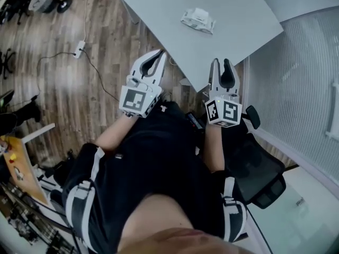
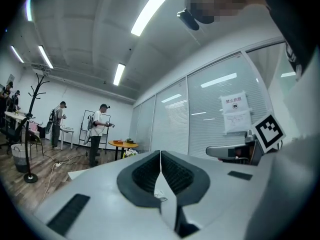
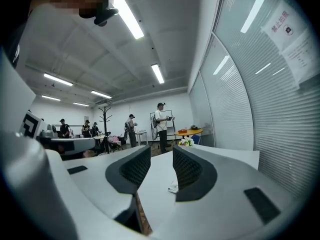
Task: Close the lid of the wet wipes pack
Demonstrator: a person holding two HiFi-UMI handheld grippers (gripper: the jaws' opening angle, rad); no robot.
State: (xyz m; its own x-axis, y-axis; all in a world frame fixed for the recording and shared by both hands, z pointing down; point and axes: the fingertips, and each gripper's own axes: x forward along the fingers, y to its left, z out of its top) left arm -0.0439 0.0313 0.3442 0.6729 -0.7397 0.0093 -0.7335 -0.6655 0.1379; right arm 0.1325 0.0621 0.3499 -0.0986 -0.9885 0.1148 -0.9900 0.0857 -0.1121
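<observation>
Wet wipes pack [image 1: 198, 20] lies at twelve o'clock on the surface [image 1: 249, 20]. The closed left claw [image 1: 158, 56] and half-open, empty right claw [image 1: 222, 63] point toward it, apparently to reach it.

**Three cameras: one high on the head, one low behind each pair of tongs.**

The head view looks steeply down from well above, past the person's torso [image 1: 153, 157], onto the left tongs [image 1: 155, 57], the right tongs [image 1: 222, 66], the desk [image 1: 238, 30] corner with the pack [image 1: 198, 20], and the floor [image 1: 63, 73]. Each gripper view sits close behind its own tongs and faces about level across the desk into the far room. Both gripper views share the glass wall [image 3: 235, 119] and a round table [image 3: 189, 131], and each catches the other's marker cube [image 2: 270, 131] at its edge.
</observation>
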